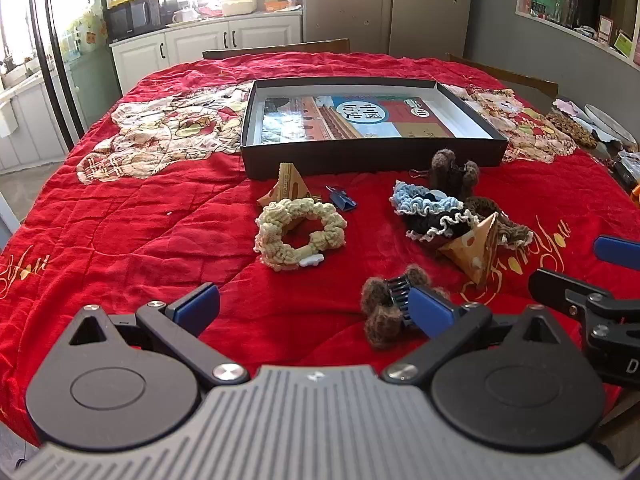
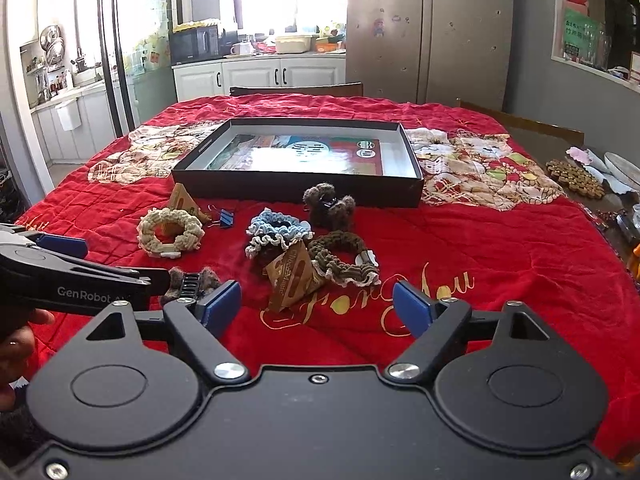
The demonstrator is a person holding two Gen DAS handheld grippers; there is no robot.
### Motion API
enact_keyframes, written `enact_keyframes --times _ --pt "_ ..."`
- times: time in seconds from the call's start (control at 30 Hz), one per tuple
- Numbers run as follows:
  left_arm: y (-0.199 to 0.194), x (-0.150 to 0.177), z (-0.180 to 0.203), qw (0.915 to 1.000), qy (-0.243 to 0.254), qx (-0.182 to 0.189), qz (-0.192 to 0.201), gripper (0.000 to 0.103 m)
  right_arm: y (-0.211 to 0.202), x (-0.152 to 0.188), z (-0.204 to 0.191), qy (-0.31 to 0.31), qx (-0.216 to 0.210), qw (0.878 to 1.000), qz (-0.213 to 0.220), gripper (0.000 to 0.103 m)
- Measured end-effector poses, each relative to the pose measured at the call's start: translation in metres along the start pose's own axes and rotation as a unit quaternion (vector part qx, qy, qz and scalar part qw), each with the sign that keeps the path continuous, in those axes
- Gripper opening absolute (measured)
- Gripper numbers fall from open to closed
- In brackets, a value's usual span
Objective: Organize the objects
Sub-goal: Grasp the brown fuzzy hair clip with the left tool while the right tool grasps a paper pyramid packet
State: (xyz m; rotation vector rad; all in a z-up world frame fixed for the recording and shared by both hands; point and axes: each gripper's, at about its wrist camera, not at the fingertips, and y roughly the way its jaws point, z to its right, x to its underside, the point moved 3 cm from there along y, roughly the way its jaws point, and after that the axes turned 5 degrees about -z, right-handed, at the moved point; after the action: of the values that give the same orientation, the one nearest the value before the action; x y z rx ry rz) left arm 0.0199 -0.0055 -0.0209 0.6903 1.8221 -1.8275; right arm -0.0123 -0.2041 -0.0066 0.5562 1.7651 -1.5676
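My left gripper is open over the red cloth with nothing between its fingers. A brown fuzzy claw clip lies just past its right finger. Farther off lie a beige scrunchie, a blue binder clip and a triangular packet. My right gripper is also open and holds nothing. Ahead of it lie a second packet, a brown scrunchie, a blue frilled scrunchie and another fuzzy clip. Behind them stands a shallow black box with a book inside.
The red quilted cloth covers the whole table. Plates and clutter sit at the right edge. Chair backs stand beyond the far side. A hand holds the left gripper at the left of the right wrist view.
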Motion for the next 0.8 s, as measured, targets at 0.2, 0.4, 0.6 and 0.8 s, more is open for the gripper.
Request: enact_keyframes --times 0.2,0.4,0.6,0.8 --pt "0.005 0.000 0.001 1.0000 0.002 0.003 -0.006 0.103 0.005 0.000 0.000 -0.005 -0.006 1.000 -0.007 0.079" --pt "0.009 0.000 0.002 0.9999 0.007 0.006 -0.010 0.103 0.012 0.001 0.001 -0.006 -0.005 1.000 -0.017 0.078" --pt "0.012 0.000 0.007 0.9995 0.029 0.007 -0.007 0.103 0.016 0.001 0.003 -0.005 -0.004 1.000 -0.019 0.078" --pt "0.018 0.000 0.012 0.9984 0.052 0.022 0.000 0.103 0.024 0.001 0.005 -0.004 -0.010 1.000 -0.026 0.076"
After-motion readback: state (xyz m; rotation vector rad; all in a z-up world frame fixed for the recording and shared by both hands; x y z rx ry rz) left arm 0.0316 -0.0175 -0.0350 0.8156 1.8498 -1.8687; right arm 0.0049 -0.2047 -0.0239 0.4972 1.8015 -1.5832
